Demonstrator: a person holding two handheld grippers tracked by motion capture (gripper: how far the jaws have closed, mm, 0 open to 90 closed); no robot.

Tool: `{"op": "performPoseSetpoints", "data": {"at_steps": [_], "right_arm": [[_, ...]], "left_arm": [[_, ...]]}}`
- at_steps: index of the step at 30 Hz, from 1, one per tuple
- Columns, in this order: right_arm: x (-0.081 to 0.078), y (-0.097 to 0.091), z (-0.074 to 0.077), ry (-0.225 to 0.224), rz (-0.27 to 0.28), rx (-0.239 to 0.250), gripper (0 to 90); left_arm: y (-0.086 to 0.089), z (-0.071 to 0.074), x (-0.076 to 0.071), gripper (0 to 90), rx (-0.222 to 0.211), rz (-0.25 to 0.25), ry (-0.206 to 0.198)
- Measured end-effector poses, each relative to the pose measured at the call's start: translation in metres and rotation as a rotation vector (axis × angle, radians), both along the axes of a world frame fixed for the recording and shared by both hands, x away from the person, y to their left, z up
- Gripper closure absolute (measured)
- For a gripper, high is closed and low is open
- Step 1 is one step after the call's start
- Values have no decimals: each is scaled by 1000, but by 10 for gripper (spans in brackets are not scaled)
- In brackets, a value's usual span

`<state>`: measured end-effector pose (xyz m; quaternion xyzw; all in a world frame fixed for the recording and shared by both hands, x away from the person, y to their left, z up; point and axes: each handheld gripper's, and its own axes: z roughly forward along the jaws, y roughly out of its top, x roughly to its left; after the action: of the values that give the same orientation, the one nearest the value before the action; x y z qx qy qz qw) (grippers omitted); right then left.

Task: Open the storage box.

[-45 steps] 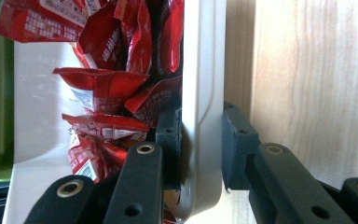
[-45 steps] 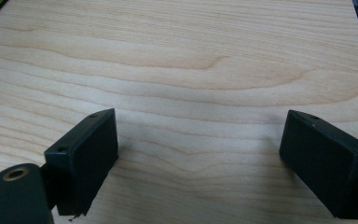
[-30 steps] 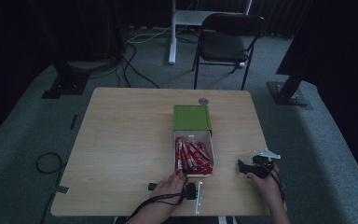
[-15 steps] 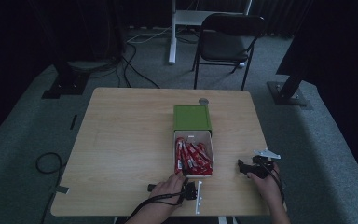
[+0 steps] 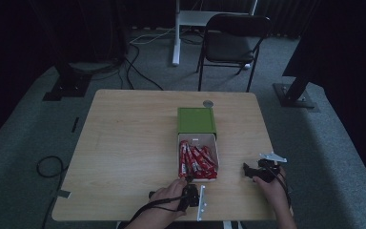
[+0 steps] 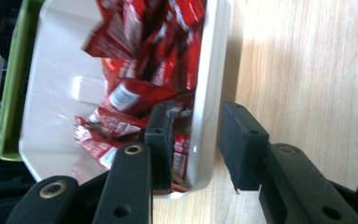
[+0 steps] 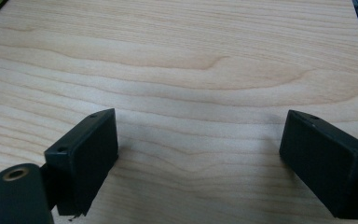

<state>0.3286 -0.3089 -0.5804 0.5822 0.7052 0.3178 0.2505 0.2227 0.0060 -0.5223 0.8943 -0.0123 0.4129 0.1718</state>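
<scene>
White plastic is what the left tool (image 6: pixel 193 140) straddles: in the left gripper view one black jaw sits inside the tray (image 6: pixel 209 84) among the red packets (image 6: pixel 135 93), the other outside its wall, low in the frame. The jaws have just been opening. A gap shows between the outer jaw and the wall, so the pads no longer press on it; whether the inner pad touches the wall is hard to tell from this angle.

In the high view the tray (image 5: pixel 214 143) lies right of centre on the wooden surface (image 5: pixel 124 152), pulled out of a green sleeve (image 5: pixel 196 120) that lies just above it in the frame. The red packets (image 5: pixel 196 161) fill most of it. The left tool (image 5: pixel 191 185) is at the tray's lower edge, near the bottom of the frame. The right tool (image 5: pixel 248 171) rests at lower right, well apart from the tray; in the right gripper view its jaws stand wide apart (image 7: pixel 198 158) over bare wood with nothing between them.

The risk, as I judge it, is the inner jaw. It lies among loose packets, so lifting away at a slant could snag a wrapper and drag it over the wall, or catch the rim and tip or slide the light tray. A straight lift clear of the wall would avoid that.
</scene>
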Motion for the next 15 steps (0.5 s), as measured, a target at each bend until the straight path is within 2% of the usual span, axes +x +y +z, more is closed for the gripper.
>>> {"op": "performPoseSetpoints", "data": {"at_steps": [1,4,5,6,7,8,9,10,11,12,13,14,15], "right_arm": [[0,0,0,0,0,1,107],[0,0,0,0,-1,0,107],[0,0,0,0,0,0,107],[0,0,0,0,0,0,107],[0,0,0,0,-1,0,107],[0,0,0,0,-1,0,107],[0,0,0,0,0,1,106],[0,0,0,0,0,1,106],[0,0,0,0,-1,0,106],[0,0,0,0,-1,0,106],[0,0,0,0,0,0,107],[0,0,0,0,0,1,107],[0,0,0,0,0,1,106]], "left_arm": [[1,2,0,668,-28,-1,19],[4,9,0,668,-44,-8,34],[7,14,2,668,-90,-8,67],[7,14,2,668,-90,-8,67],[10,21,4,668,-127,-15,77],[10,21,4,668,-127,-15,77],[14,27,7,668,-174,-22,104],[14,27,7,668,-174,-22,104],[18,33,10,668,-233,-32,135],[18,33,10,668,-233,-32,135],[22,39,13,668,-282,-52,157],[22,39,13,668,-282,-52,157],[26,44,16,668,-318,-60,183]]}}
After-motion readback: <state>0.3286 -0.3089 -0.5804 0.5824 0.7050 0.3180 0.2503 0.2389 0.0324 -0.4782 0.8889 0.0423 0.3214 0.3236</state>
